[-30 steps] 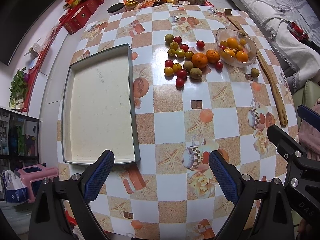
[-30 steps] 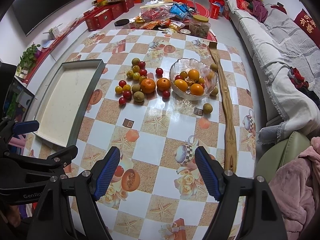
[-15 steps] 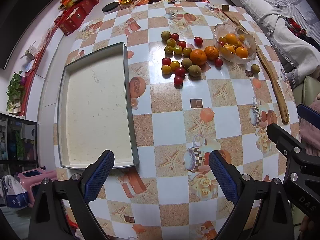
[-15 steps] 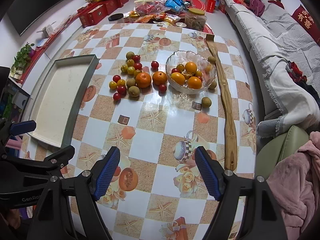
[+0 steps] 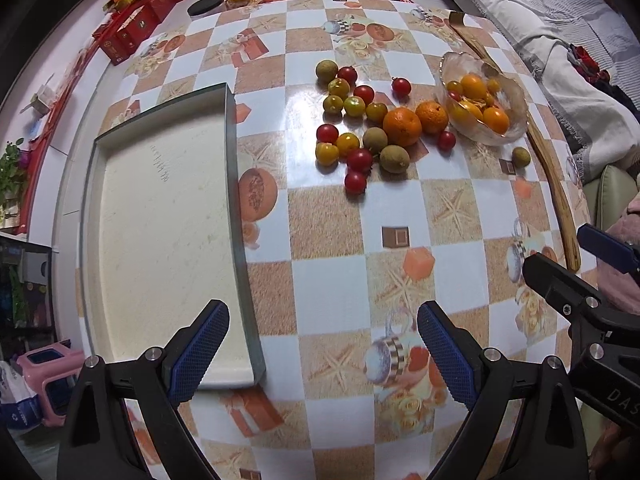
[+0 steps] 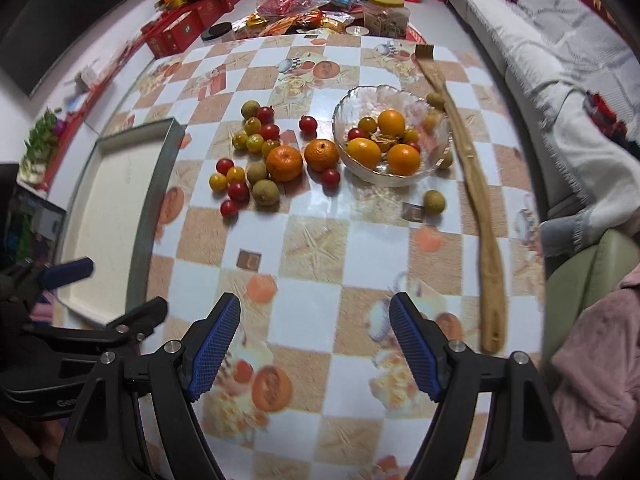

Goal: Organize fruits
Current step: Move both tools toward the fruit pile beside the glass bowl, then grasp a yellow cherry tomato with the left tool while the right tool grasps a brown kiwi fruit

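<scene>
Looking from the left wrist, the whole tray [image 5: 160,216] is seen; only from the right wrist is the longan [image 6: 435,99] behind the glass bowl [image 6: 394,178] seen. Loose fruits [image 5: 366,128] are piled mid-counter [image 5: 332,272] between tray and bowl. Left hand-held gripper [image 5: 322,350] and right hand-held gripper [image 6: 315,344] are both spread wide, nothing held.

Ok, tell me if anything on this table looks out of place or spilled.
Most of the fruit lies loose on the table, clustered left of the glass bowl, which holds only a few. One brown fruit sits apart near the wooden stick. The tray has nothing in it.
</scene>
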The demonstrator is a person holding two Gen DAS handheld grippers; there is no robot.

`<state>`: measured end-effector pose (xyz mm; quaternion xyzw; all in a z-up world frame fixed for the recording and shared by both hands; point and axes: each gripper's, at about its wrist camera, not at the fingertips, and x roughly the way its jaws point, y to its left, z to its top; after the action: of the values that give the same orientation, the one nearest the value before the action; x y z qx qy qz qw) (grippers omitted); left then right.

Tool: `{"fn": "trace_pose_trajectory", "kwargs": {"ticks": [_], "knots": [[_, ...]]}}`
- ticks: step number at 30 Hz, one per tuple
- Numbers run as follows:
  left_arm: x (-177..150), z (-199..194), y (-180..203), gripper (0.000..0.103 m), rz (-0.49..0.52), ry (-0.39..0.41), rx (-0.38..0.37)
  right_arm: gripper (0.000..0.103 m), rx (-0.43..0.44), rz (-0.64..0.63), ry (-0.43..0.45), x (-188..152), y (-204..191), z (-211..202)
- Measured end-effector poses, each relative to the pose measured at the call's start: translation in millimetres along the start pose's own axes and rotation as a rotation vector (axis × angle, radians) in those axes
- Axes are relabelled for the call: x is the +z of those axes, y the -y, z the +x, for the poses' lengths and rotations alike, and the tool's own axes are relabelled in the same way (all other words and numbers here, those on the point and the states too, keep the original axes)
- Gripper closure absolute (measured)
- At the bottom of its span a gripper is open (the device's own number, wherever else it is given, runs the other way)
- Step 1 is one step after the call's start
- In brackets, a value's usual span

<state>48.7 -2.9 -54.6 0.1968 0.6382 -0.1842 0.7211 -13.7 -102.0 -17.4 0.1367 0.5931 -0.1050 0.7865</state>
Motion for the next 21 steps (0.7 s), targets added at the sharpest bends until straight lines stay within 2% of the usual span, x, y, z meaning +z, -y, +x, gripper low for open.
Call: {"fn": "trace_pose_trajectory", "kwargs": {"ticks": [3,6,8,9,10,13,21], "knots": [[12.8,18.4,-2.4,0.007,-0.002,-0.008,-0.029,0.023,0.039,0.02,0.006,13.8,0.3,13.7],[22.7,35.4,8.3,0.021,0.045,-0.023,-0.08,0.026,0.091,0.009,-0.004,28.4,-7.6,28.8],[30.6,47.8,17.2,0.024,0.085,-0.035,-0.075,0.03,0.117,-0.015,-0.011,37.9,-16.4,39.1],[34.2,51.6,19.8,0.024,0.092,-0.034,-0.08,0.034,0.119,-0.028,-0.015,41.8,-20.8,44.1],[39.7,55.7,20.2,0.026,0.088,-0.034,-0.093,0.042,0.119,-0.042,-0.023,46.8,-25.4,51.1],[54.1,70.1,14.9,0.043,0.056,-0.062,-0.112,0.053,0.133,-0.029,-0.057,56.7,-27.3,69.0],[68.0,92.2,-11.8,0.045,0.034,-0.06,-0.11,0.063,0.111,-0.059,-0.116,73.1,-32.0,107.3]]}}
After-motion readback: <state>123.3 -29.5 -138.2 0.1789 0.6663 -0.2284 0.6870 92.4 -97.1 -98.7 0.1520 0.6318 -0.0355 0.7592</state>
